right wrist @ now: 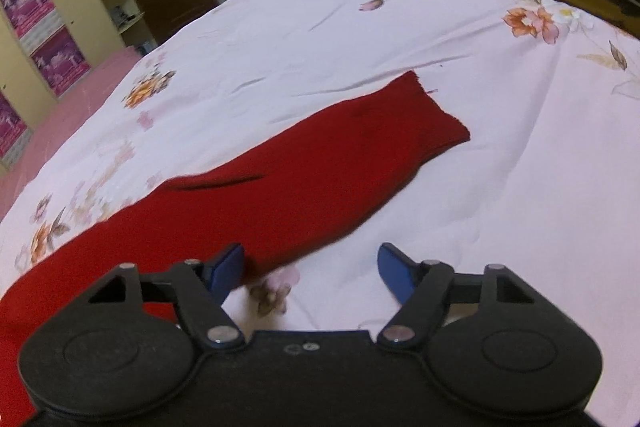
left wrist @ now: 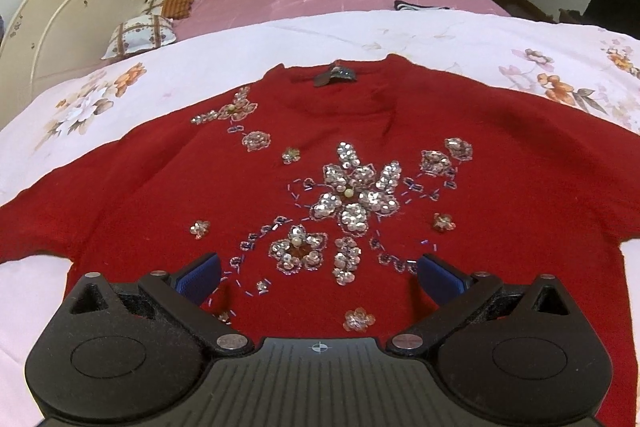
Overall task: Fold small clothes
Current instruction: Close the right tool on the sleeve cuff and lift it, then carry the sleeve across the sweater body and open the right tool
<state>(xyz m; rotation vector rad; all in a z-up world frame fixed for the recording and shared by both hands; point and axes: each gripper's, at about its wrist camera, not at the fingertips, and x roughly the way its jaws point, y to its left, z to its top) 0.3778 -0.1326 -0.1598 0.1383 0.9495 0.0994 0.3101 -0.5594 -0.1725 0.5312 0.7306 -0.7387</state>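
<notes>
A red sweater (left wrist: 360,155) with sequin flowers (left wrist: 356,195) lies flat, front up, on the flowered sheet (left wrist: 100,99) of a bed, its collar away from the left wrist camera. The left tongs (left wrist: 320,277) hang wide open over its lower front, holding nothing. The right tongs (right wrist: 310,273) are also open and empty, near the sleeve (right wrist: 360,143) stretched across the sheet.
</notes>
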